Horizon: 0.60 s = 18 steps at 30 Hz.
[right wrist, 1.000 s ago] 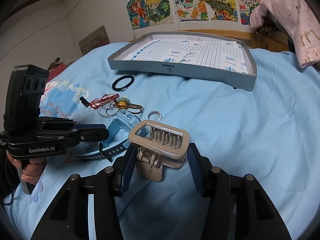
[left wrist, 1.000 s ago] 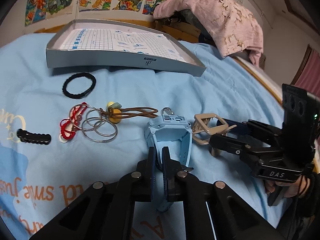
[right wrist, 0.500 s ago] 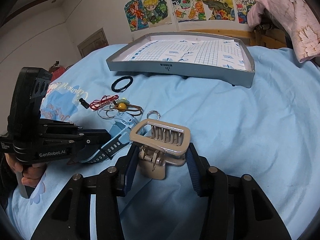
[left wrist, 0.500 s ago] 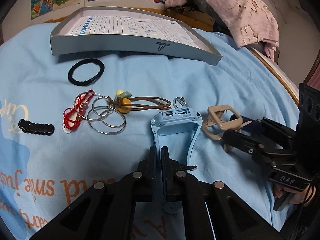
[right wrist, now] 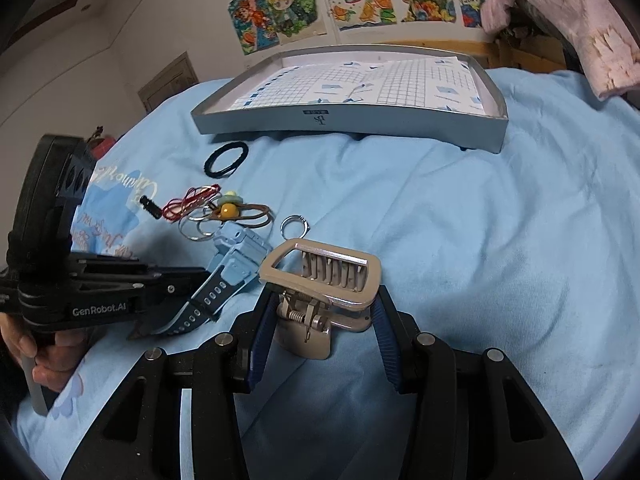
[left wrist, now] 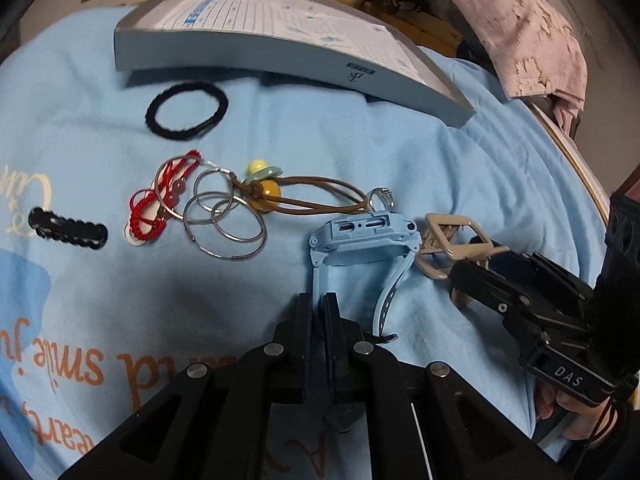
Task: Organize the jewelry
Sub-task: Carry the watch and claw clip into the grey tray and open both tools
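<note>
On the blue bed (right wrist: 460,220) lay the grey tray (right wrist: 352,118). My left fingers (left wrist: 318,312) pinched the blue watch's (left wrist: 360,236) strap; my right fingers (right wrist: 320,320) clamped the beige hair claw (right wrist: 320,280), both near the bed.

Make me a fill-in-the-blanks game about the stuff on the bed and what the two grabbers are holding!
1. The left gripper is shut on the strap of the light ____ watch.
2. The right gripper grips a beige hair ____.
3. The black hair tie lies on the sheet just in front of the grey ____.
4. The red cord lies tangled with several thin metal ____.

Missing words: blue; clip; tray; rings
</note>
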Available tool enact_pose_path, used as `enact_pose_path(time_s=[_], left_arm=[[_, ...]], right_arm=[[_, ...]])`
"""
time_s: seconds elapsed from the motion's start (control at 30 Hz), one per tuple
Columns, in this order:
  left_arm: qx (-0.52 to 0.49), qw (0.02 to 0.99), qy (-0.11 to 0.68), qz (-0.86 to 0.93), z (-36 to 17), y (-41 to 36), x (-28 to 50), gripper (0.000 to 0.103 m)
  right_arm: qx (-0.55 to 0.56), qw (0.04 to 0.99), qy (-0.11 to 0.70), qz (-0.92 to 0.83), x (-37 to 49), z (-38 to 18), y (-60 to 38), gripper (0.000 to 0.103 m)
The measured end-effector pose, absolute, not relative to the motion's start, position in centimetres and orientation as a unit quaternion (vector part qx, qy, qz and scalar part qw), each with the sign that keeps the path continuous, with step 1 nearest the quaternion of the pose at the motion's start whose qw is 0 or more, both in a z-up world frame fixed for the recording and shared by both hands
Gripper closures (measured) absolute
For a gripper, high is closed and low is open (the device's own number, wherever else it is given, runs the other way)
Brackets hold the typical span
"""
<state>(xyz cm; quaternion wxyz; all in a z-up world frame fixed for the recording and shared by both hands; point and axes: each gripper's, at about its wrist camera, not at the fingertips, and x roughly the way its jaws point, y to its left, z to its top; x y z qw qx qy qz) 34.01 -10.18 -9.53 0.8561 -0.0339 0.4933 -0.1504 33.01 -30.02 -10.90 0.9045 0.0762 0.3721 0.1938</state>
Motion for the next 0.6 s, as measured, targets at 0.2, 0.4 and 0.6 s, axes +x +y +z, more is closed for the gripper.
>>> enact_pose_path(time_s=[0.2,0.4,0.6], left_arm=[[0.005,0.889,0.440,-0.130,-7.5,-11.4,31.9,0.099],[0.045,0.912,0.392,-0.114,-5.4,-11.3,30.2,0.099],[0.101,0.927,0.349,-0.095,-3.5,-12.1,29.7,0.099]], right_arm=[[0.088,0.910,0.354,0.196,32.5,-10.8,-30.1,0.061],[0.097,0.916,0.338,0.194,32.2,-9.8,-30.3,0.061],[0.114,0.921,0.316,0.198,32.0,-8.8,-31.2,0.061]])
